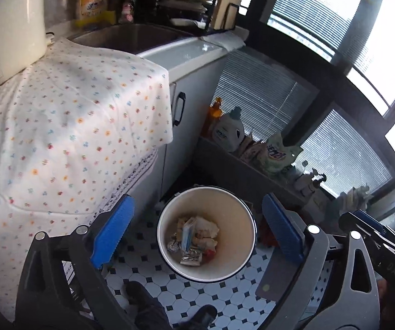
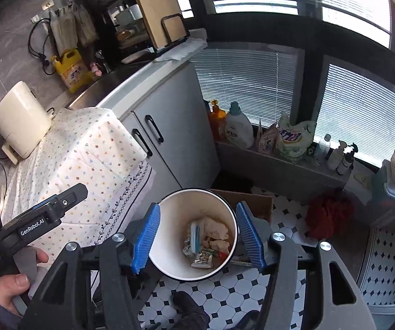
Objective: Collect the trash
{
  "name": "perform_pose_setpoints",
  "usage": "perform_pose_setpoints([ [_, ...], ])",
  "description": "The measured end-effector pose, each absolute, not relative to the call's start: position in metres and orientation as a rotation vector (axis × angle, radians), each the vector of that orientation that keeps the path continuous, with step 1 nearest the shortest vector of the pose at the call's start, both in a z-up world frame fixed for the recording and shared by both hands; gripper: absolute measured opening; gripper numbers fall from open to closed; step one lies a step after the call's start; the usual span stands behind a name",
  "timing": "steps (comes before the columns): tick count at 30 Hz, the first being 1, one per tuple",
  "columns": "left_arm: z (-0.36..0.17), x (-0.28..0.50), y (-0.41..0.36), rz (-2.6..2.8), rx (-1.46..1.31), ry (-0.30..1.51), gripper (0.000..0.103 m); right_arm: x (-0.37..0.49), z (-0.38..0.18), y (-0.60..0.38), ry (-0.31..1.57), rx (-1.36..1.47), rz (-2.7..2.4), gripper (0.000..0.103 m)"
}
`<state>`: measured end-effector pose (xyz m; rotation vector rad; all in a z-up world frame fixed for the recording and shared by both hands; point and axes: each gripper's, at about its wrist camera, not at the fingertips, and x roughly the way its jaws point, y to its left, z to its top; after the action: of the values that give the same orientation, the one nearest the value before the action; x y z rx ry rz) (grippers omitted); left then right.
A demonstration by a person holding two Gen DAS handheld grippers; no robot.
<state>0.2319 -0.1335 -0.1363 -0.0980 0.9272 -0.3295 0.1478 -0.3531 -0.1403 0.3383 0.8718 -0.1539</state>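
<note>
Left wrist view: left gripper, ribbed blue pads spread wide and empty, above a round cream waste bin with a dark rim, standing on black-and-white octagon floor tiles and holding crumpled paper, foil wrappers and a small carton; a flower-dotted cloth drapes the counter alongside. Right wrist view: right gripper, jaws apart with nothing between them, over the same waste bin and its crumpled paper, beside a brown cardboard box and a fuzzy red mop head.
</note>
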Motion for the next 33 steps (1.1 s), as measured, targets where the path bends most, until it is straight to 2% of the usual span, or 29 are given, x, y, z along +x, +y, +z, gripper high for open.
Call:
perform_pose_setpoints([
  [19, -0.045, 0.169, -0.059, -0.146, -0.138, 0.699, 0.097, 0.128, -0.051, -0.29, 0.709, 0.254, 0.063, 0.087],
  [33, -0.02, 0.113, -0.021, -0.06, -0.17, 0.62, 0.097, 0.1, -0.025, -0.254, 0.65, 0.214, 0.162, 0.095],
])
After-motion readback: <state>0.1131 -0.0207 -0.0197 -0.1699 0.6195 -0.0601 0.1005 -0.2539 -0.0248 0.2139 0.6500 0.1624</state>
